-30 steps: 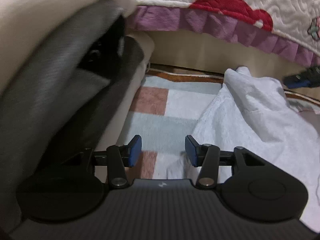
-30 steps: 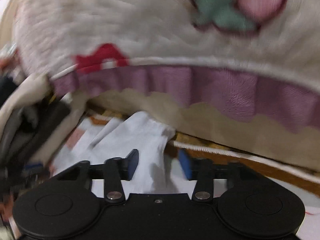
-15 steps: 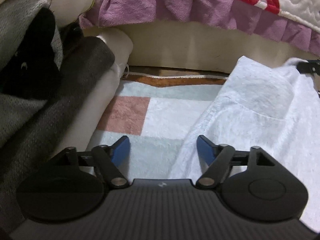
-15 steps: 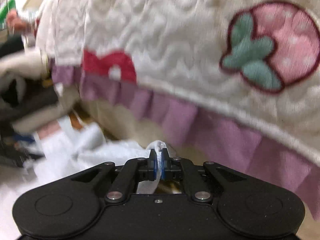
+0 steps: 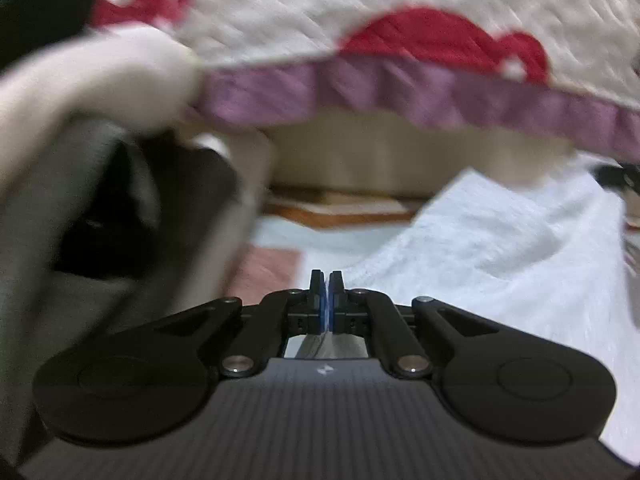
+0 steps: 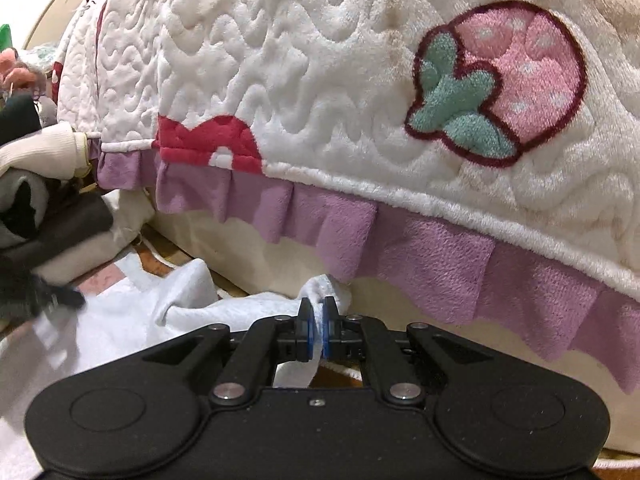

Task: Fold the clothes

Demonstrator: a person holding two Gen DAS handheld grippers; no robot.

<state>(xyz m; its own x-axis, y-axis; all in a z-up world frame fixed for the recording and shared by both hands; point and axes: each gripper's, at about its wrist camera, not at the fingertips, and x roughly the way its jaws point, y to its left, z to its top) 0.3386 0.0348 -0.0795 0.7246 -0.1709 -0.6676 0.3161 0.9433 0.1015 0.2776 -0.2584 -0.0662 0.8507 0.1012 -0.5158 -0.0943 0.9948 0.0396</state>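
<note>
A white fleecy garment (image 5: pixel 500 248) lies spread on a checked blanket (image 5: pixel 272 268) below a bed's edge. My left gripper (image 5: pixel 327 280) is low at the garment's near left edge. Its blue pads are together, with a thin sliver of the white cloth pinched between them. In the right wrist view the same garment (image 6: pixel 140 312) stretches off to the left. My right gripper (image 6: pixel 316 304) is shut on a bunched corner of it, which sticks up past the pads close under the bed's frill.
A white quilted bedcover (image 6: pixel 320 80) with strawberry patches and a purple frill (image 6: pixel 440 256) overhangs the work area. A pile of grey, black and cream clothes (image 5: pixel 100 200) crowds the left side. A blurred dark shape (image 6: pixel 36 296) sits at the garment's far left.
The left jaws stood open over the blanket and garment edge and have closed on the cloth as the hand moved forward. The right gripper shut on the corner, rolled, and keeps its hold.
</note>
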